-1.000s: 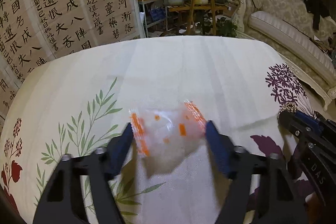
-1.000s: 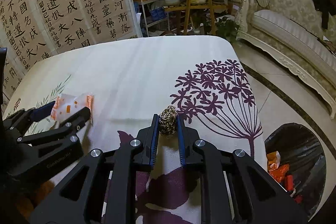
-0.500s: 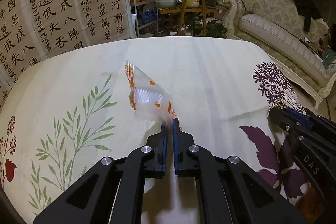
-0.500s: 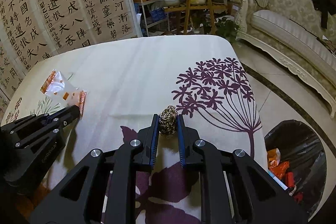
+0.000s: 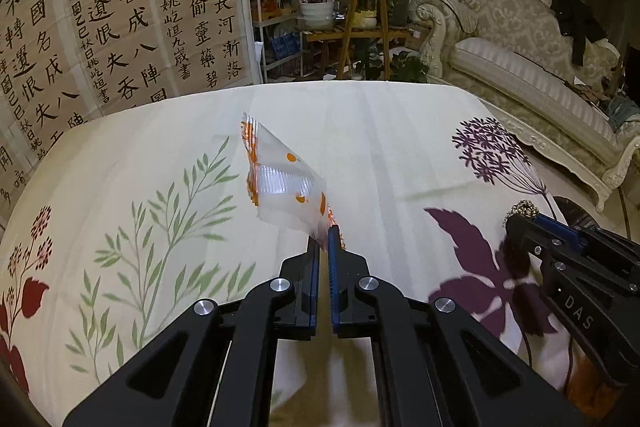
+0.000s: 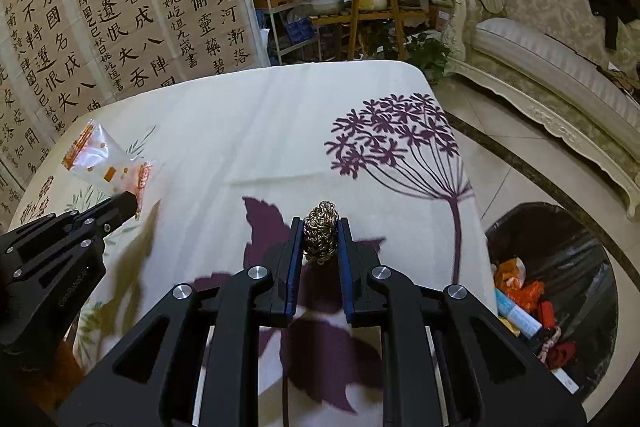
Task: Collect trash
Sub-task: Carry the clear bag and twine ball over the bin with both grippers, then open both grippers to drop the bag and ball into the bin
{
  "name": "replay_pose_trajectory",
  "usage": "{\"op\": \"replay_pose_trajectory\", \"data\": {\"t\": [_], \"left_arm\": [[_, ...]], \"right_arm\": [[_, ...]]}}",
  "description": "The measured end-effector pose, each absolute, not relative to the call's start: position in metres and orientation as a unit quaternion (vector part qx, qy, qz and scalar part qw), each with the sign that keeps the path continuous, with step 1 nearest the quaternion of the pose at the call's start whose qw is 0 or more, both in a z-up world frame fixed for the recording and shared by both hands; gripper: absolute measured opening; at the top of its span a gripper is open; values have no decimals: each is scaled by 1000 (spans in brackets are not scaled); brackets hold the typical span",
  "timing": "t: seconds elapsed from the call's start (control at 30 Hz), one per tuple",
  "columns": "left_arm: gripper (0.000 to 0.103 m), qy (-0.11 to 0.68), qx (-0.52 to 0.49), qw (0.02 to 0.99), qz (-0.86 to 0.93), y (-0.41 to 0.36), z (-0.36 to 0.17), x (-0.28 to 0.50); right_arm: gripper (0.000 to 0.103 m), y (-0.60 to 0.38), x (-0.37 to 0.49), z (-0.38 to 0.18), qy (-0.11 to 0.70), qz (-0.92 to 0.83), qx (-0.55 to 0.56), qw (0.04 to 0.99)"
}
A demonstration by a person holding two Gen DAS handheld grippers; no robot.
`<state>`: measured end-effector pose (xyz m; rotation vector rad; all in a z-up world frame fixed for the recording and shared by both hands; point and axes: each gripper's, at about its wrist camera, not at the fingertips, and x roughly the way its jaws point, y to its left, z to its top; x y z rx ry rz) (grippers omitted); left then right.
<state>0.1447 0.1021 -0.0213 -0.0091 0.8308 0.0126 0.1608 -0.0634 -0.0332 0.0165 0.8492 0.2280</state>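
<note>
My left gripper (image 5: 325, 241) is shut on a corner of a clear plastic wrapper with orange marks (image 5: 280, 183), which sticks up above the flowered tablecloth (image 5: 384, 131). From the right wrist view the same wrapper (image 6: 102, 157) hangs off the left gripper (image 6: 130, 199) at the left. A brassy metal scouring ball (image 6: 321, 237) is pinched between the blue pads of my right gripper (image 6: 320, 239), lifted over the purple leaf print. In the left wrist view that ball (image 5: 523, 209) shows at the tip of the right gripper (image 5: 520, 221).
A black-lined trash bin (image 6: 560, 267) with orange and red wrappers inside stands on the tiled floor right of the table. A calligraphy screen (image 5: 120, 7), plant shelves (image 5: 320, 7) and an ornate sofa (image 5: 540, 59) lie beyond the table.
The left gripper's jaws closed on the wrapper, which then rose off the cloth. Both grippers shifted slightly across the table, the right one bringing the bin closer.
</note>
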Motion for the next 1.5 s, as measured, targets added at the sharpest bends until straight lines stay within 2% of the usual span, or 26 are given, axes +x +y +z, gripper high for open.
{"op": "replay_pose_trajectory", "data": {"t": [0.5, 0.9, 1.5], "left_arm": [[5, 383, 10, 923, -30, 54, -8, 97], [5, 368, 31, 923, -105, -20, 2, 76], [5, 376, 76, 906, -177, -117, -18, 84]], "right_arm": [[16, -104, 103, -18, 392, 80, 20, 916], [16, -188, 67, -17, 379, -2, 49, 924], [16, -270, 68, -34, 376, -85, 71, 920]]}}
